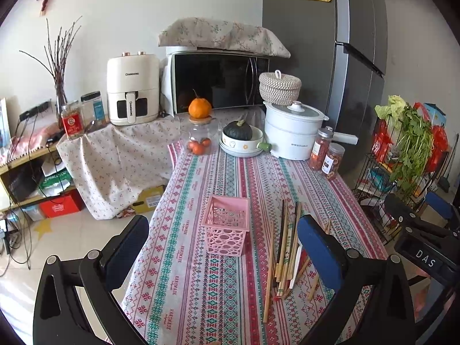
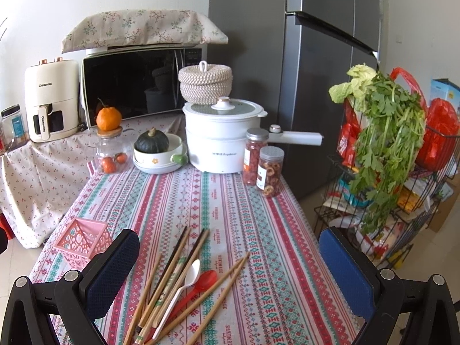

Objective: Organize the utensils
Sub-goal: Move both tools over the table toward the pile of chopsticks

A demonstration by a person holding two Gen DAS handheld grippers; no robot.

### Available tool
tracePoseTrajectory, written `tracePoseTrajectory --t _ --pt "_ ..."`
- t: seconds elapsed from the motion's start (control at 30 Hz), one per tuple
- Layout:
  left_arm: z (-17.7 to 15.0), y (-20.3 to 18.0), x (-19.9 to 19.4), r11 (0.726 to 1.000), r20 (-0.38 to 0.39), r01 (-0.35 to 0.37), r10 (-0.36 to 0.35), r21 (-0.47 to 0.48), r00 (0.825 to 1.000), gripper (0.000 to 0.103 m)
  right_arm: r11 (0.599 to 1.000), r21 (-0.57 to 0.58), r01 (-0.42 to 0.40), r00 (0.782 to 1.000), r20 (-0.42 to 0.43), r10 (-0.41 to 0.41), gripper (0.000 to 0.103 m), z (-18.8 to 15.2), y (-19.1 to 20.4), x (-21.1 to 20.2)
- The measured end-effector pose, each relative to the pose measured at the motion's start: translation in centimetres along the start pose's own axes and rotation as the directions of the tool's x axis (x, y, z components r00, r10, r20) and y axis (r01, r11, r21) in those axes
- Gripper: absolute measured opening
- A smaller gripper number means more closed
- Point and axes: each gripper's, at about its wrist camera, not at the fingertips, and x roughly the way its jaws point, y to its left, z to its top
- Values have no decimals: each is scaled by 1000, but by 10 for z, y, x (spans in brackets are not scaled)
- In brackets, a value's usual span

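A pink perforated utensil holder [image 1: 227,224] stands upright on the patterned tablecloth [image 1: 201,287]; it also shows at the left in the right wrist view [image 2: 83,241]. A loose pile of wooden and dark chopsticks [image 1: 283,247] lies to its right, seen closer as chopsticks [image 2: 172,281] with a white spoon [image 2: 188,280] and a red spoon [image 2: 201,284] among them. My left gripper [image 1: 224,247] hovers open above the holder. My right gripper [image 2: 230,264] hangs open over the pile, holding nothing. The right gripper's body [image 1: 422,230] shows at the right edge of the left wrist view.
At the table's far end stand a glass jar with an orange on top [image 1: 199,135], a bowl holding a dark squash [image 1: 241,139], a white electric pot [image 1: 293,132] and two snack jars [image 1: 326,152]. A wire rack with greens [image 2: 388,149] stands right of the table. The floor lies to the left.
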Motion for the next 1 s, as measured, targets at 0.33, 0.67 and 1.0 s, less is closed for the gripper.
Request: tracePoseTrajectory --t 0.33,0.67,1.0 --pt "0 0 -2 1000 17 -9 9 9 1000 103 1000 1 9 1000 0 -9 103 0 -1 1" --pt "0 0 -2 1000 16 -8 8 9 1000 103 1000 -1 9 1000 -2 -9 103 0 -2 1" --pt "0 -1 -2 1000 16 -9 9 8 1000 103 1000 -1 11 1000 -3 -11 103 -1 -2 1"
